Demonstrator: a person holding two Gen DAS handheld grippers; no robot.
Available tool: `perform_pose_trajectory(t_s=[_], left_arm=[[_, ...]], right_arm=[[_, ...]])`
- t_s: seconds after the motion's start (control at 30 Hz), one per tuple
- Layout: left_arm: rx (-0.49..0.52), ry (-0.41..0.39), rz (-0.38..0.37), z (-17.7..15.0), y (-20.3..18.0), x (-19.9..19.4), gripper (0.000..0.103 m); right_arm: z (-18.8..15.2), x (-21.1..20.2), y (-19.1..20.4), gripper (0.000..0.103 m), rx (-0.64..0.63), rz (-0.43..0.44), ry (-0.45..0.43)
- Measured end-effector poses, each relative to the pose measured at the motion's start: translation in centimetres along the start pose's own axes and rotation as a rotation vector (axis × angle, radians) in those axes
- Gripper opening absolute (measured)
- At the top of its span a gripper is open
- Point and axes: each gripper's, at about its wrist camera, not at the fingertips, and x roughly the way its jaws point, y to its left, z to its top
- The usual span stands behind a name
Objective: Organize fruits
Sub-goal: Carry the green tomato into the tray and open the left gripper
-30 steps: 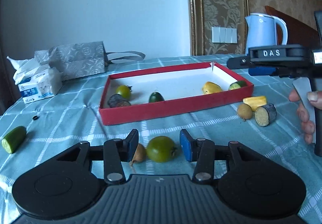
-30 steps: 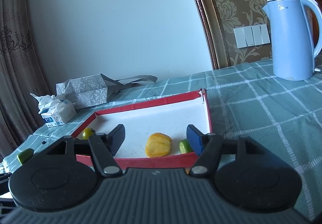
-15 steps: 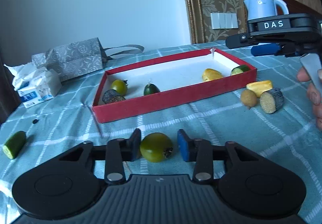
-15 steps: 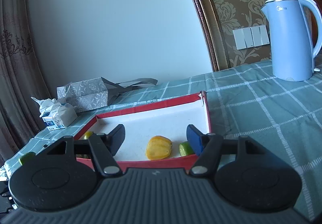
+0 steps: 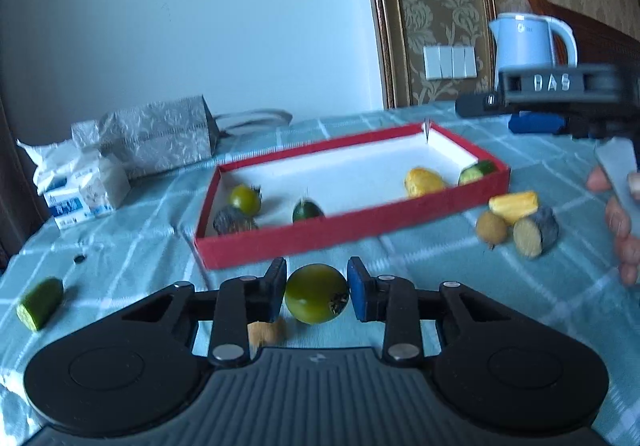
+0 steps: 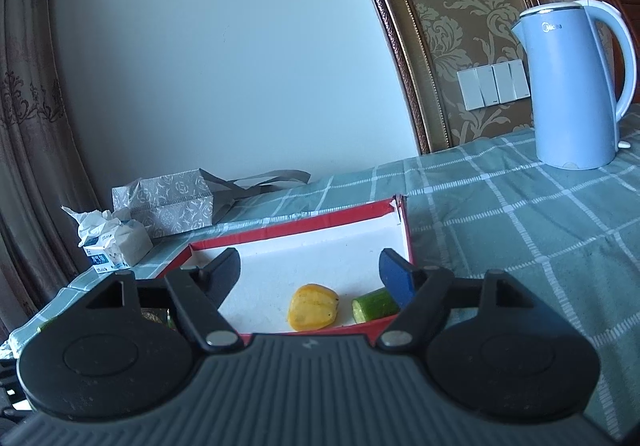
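Note:
My left gripper [image 5: 317,278] is shut on a green tomato [image 5: 314,296], held just above the checked cloth in front of the red tray [image 5: 352,224]. In the tray lie a yellow-green tomato [image 5: 245,199], a dark chunk [image 5: 232,221], a dark green fruit [image 5: 307,209], a yellow fruit [image 5: 424,181] and a cucumber piece [image 5: 476,171]. My right gripper [image 6: 310,266] hovers over the tray's right end [image 6: 320,224]; its jaws are opening, with nothing between them. Below it lie the yellow fruit [image 6: 314,306] and cucumber piece [image 6: 374,304].
Right of the tray lie a yellow piece [image 5: 514,205], a brown round fruit [image 5: 491,228] and a cut dark-skinned piece [image 5: 536,232]. Another cucumber piece [image 5: 40,304] lies far left and a small brown bit [image 5: 266,332] under my left gripper. A kettle [image 6: 572,85], tissue pack [image 5: 80,185] and gift bag [image 5: 160,133] stand behind.
The left jaws closed onto the green tomato and raised it off the cloth, leaving the small brown bit below. The right jaws have spread wider over the tray.

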Motion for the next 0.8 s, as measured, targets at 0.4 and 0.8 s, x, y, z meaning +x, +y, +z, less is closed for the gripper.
perform_pose_trajectory(t_s=[0.4, 0.8], left_arm=[[-0.079, -0.03, -0.013, 8.0, 0.5, 7.5, 0.032], [-0.078, 0.012, 0.055, 6.3, -0.3, 11.3, 0.035]], right_arm=[[1.0, -0.7, -2.0, 0.075, 0.068, -0.047, -0.04], [1.2, -0.8, -2.6, 0.075, 0.087, -0.074, -0.03]])
